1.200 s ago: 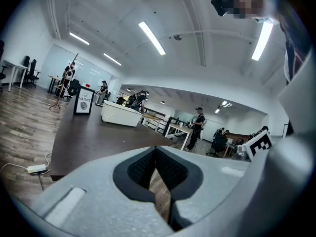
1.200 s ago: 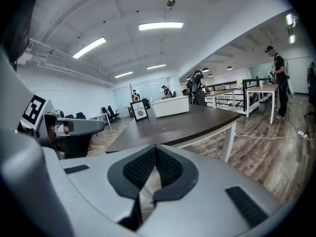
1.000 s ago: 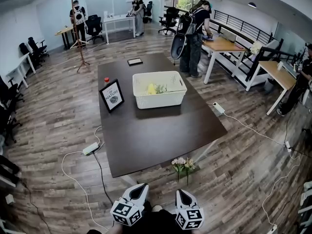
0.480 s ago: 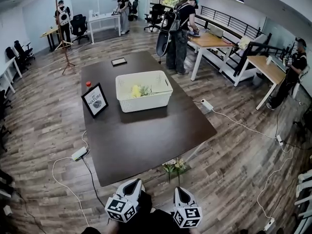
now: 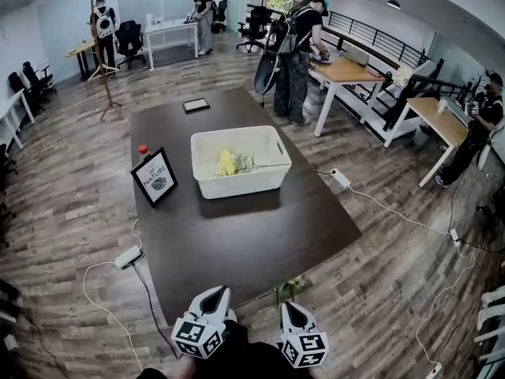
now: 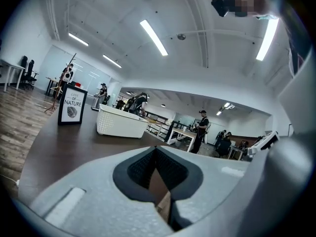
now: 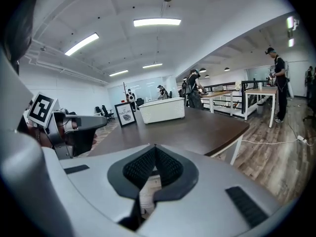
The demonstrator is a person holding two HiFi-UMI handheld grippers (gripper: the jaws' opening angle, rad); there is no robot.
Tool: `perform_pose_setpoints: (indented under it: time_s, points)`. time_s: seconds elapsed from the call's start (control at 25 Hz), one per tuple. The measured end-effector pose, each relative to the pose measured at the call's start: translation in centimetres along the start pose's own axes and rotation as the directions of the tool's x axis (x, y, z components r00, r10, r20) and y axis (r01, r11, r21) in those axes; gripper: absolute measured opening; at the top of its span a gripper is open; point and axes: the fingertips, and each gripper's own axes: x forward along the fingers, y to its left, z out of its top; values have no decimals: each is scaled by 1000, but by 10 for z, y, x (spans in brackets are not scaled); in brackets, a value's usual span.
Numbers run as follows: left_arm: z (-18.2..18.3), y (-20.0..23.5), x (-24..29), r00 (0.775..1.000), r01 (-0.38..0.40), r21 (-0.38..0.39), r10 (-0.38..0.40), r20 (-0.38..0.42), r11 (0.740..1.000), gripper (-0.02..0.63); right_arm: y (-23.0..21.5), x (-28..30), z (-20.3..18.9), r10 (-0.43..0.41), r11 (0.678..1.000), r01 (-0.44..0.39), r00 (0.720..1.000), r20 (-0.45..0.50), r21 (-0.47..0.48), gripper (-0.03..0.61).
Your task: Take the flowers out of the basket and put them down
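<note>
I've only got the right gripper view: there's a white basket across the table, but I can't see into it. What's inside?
Observer: The head view shows a yellow flower and green sprigs lying in the basket.
Operator: Any flowers outside it?
Observer: Yes, a small bunch shows just beyond the near edge of the table, partly hidden by it.
Operator: Is the left tool free?
Observer: Its own view shows the left tool shut, with nothing between its jaws.
</note>
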Motion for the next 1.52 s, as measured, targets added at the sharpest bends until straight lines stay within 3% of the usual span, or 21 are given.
perform_pose_setpoints:
  time_s: [0.44, 0.56, 0.72, 1.08, 1.36, 1.52]
  points:
    - [25, 74, 29, 998, -53, -31, 53, -23, 998, 9, 29, 96, 28, 80, 996, -83, 995, -67, -35, 8]
    - [32, 85, 29, 998, -60, -7, 60, -16, 998, 9, 36, 113, 34, 101, 994, -103, 993, -62, -39, 7]
    - [39, 111, 27, 992, -122, -8, 122, -2, 992, 9, 47, 130, 35, 145, 987, -150, 985, -89, -57, 8]
    - [39, 125, 45, 974, -225, -82, 224, -16, 971, 9, 30, 165, 60, 210, 970, -223, 969, -133, -98, 7]
    - [48, 123, 71, 968, -252, -83, 253, -11, 964, 9, -3, 194, 96, 221, 968, -232, 968, -116, -98, 8]
    - [54, 131, 82, 959, -282, -89, 284, 8, 955, 9, -18, 216, 122, 277, 954, -286, 955, -108, -88, 34]
